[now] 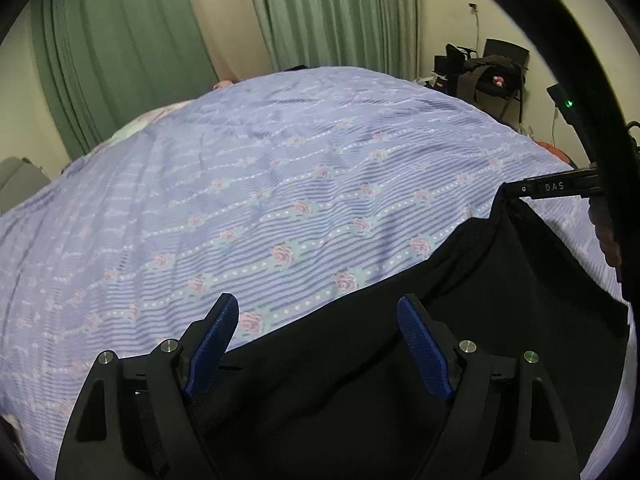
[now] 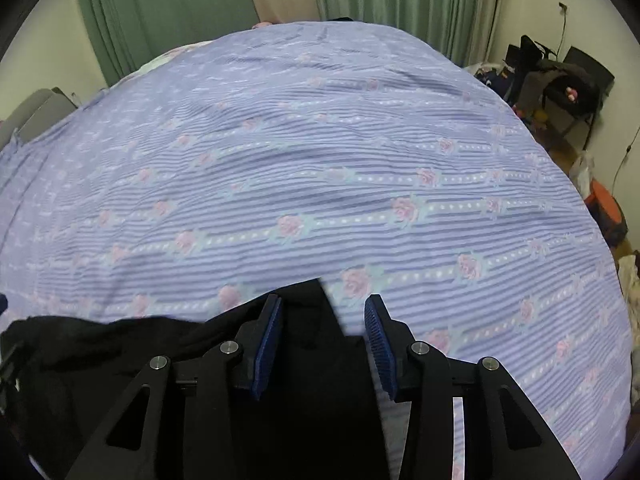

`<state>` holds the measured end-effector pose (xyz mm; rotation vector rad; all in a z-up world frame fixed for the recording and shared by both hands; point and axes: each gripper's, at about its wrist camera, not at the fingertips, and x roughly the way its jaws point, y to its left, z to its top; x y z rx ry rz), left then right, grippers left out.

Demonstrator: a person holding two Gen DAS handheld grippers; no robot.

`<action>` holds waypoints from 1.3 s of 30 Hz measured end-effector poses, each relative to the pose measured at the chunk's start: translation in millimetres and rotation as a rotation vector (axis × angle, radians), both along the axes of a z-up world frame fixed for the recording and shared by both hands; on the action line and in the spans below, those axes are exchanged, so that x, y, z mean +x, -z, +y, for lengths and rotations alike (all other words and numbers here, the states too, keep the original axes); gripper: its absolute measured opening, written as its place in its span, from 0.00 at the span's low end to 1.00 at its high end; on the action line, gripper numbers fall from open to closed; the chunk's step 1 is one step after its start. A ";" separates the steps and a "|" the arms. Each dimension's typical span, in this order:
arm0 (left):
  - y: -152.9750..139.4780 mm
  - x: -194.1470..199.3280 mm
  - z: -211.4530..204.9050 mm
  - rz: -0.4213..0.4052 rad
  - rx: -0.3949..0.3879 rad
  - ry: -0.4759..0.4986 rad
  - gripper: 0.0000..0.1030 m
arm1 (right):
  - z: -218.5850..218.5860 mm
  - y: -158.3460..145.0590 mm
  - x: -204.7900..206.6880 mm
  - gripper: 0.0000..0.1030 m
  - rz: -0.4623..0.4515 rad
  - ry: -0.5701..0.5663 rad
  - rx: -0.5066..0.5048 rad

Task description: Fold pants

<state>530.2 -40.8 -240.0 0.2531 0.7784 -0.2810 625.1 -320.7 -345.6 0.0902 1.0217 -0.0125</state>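
Black pants [image 1: 360, 360] lie on a bed covered by a lavender floral sheet [image 1: 240, 200]. My left gripper [image 1: 318, 308] is open, its blue pads [image 1: 212, 344] spread wide above the pants' edge. In the left wrist view the right gripper's black finger marked DAS [image 1: 556, 187] reaches a raised corner of the pants. In the right wrist view the pants [image 2: 304, 400] lie under my right gripper [image 2: 324, 310], with a corner of the fabric between its blue pads [image 2: 266, 348]. The jaws stand partly apart and do not visibly pinch the fabric.
Green curtains [image 1: 120, 40] hang behind the bed. A chair piled with dark bags [image 2: 560, 84] stands at the far right, with an orange item [image 2: 604, 208] on the floor by the bed's right edge. A grey object [image 2: 32, 116] sits at the left edge.
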 end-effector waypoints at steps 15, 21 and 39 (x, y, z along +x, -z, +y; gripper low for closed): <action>17.6 -4.8 -5.4 0.049 0.015 -0.013 0.80 | 3.1 23.3 -22.5 0.30 0.045 -0.069 0.057; 19.9 -4.1 -2.4 0.069 -0.005 -0.034 0.80 | 7.2 18.4 -23.6 0.02 0.063 -0.099 0.047; 20.9 -1.7 -3.9 0.066 0.007 -0.046 0.80 | 10.9 23.3 -16.1 0.03 0.061 -0.134 0.060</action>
